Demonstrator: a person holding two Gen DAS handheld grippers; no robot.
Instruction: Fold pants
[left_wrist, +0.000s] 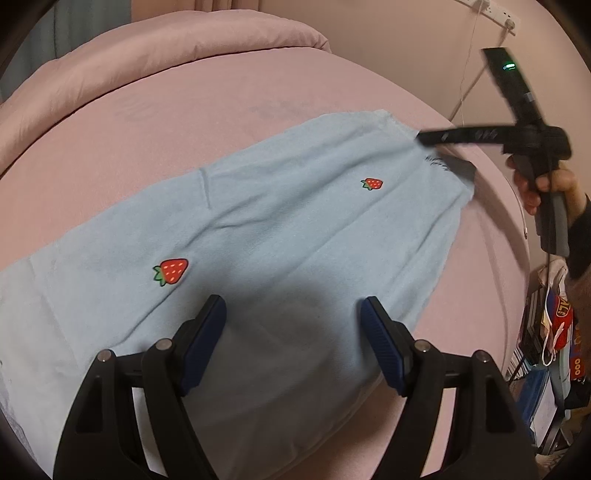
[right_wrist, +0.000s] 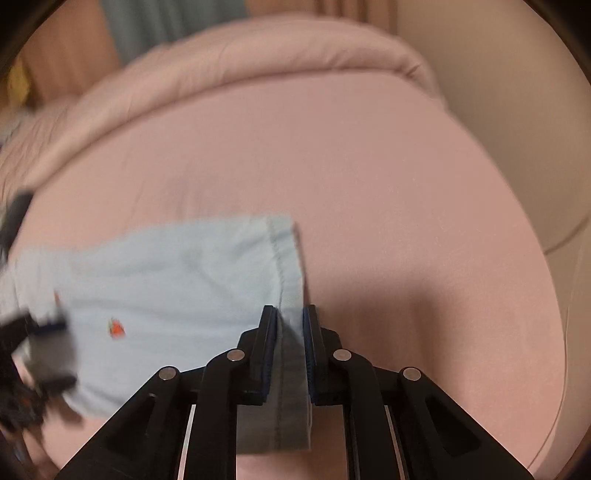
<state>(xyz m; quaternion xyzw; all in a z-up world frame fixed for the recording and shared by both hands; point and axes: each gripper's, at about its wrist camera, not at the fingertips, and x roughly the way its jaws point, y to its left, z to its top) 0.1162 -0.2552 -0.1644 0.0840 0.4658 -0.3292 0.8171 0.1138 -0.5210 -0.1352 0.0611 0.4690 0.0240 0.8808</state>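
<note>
i'm looking into a bedroom in someone's home. under my view lies a bed (left_wrist: 258, 92) with a pink sheet, and a pink duvet (left_wrist: 166, 48) is rolled up along its far edge. a curtain (right_wrist: 166, 29) hangs behind it. on the plain wall i see a white power strip (left_wrist: 491, 11) with a cable (left_wrist: 467, 74) trailing down. beside the bed, a crowded heap of books and bags (left_wrist: 546, 332) sits low by the floor.

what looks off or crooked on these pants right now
Little stands out. The light blue pants lie mostly flat on the pink bed, with one short crease near their far edge. The right gripper has the hem between its fingers.
</note>
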